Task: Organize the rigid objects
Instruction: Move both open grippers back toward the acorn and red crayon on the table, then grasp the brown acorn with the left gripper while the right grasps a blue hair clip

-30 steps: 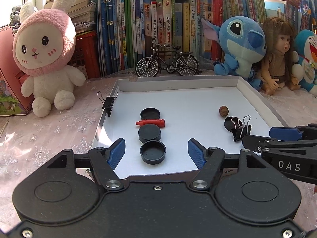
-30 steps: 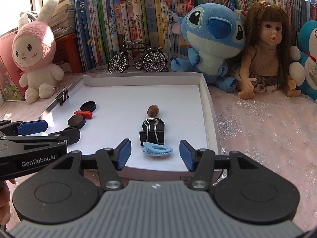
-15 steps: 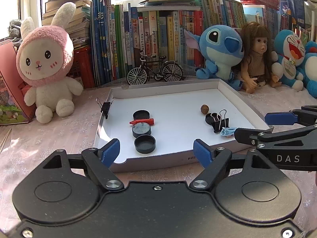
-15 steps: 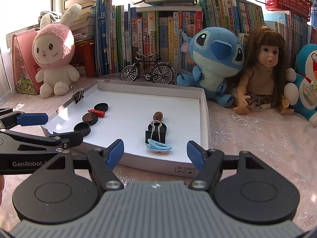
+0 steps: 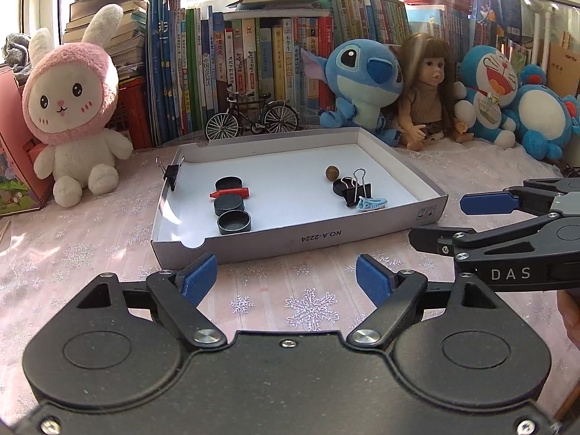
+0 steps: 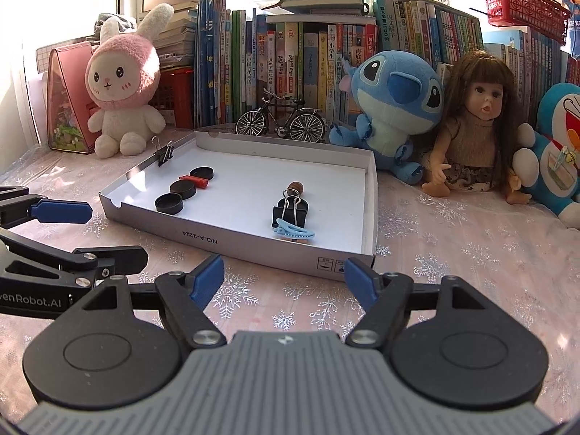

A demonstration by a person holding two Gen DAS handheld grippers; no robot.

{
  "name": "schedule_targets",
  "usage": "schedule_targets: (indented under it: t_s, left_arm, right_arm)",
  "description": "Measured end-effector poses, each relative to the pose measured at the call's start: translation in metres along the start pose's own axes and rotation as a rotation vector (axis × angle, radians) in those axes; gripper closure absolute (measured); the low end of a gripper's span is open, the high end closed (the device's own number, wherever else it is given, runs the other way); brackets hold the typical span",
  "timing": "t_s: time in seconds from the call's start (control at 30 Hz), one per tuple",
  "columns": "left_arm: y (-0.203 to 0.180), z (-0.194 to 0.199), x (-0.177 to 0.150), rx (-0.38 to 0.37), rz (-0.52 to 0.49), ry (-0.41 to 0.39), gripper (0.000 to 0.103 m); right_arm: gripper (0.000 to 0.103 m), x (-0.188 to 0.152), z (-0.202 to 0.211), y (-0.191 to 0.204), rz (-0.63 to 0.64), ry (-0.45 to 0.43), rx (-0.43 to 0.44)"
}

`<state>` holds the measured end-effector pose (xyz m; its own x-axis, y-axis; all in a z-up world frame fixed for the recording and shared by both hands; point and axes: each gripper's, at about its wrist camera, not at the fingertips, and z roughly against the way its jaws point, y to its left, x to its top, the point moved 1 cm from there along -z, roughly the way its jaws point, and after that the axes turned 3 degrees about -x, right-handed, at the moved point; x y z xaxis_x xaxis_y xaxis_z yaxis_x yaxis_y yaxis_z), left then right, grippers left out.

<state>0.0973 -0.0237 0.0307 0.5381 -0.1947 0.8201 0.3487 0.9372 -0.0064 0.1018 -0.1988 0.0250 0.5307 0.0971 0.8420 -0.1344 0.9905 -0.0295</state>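
Both hand-held grippers are held back from the tray, empty and spread wide.

The desk (image 5: 90, 253) carries a shallow white tray (image 5: 301, 241), which lies straight ahead of and beyond both hand-held grippers, its long near wall running across the view. The left hand-held gripper (image 5: 286, 279) is faced toward the left half, where three black caps (image 5: 233, 222) are lined up away from it with a red crayon (image 5: 230, 193) laid crosswise between them. The right hand-held gripper (image 6: 284, 277) is nearer the black binder clip (image 6: 290, 212) and blue hair clip (image 6: 293, 232), the latter's long axis lying across its jaws, which have just been opening with nothing between them, as have the left's.
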Motion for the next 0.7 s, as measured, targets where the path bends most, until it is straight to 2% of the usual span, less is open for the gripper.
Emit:
schedule_targets:
  t_s: [0.3,0.53,0.63,0.7]
  left_arm:
    - [-0.002,0.015,-0.021,-0.044,0.026,0.035,0.020]
    - [-0.010,0.024,-0.035,-0.067,-0.003,0.047,0.021]
    - [-0.013,0.027,-0.041,-0.083,-0.009,0.056,0.026]
    - [-0.015,0.027,-0.044,-0.095,-0.011,0.075,0.034]
  right_arm:
    - [0.019,-0.024,0.018,-0.005,0.014,0.015,0.033]
    - [0.019,-0.041,0.033,-0.002,0.069,0.013,0.041]
    - [0.019,-0.046,0.039,0.000,0.085,0.016,0.053]
    - [0.019,-0.049,0.041,0.001,0.089,0.022,0.062]
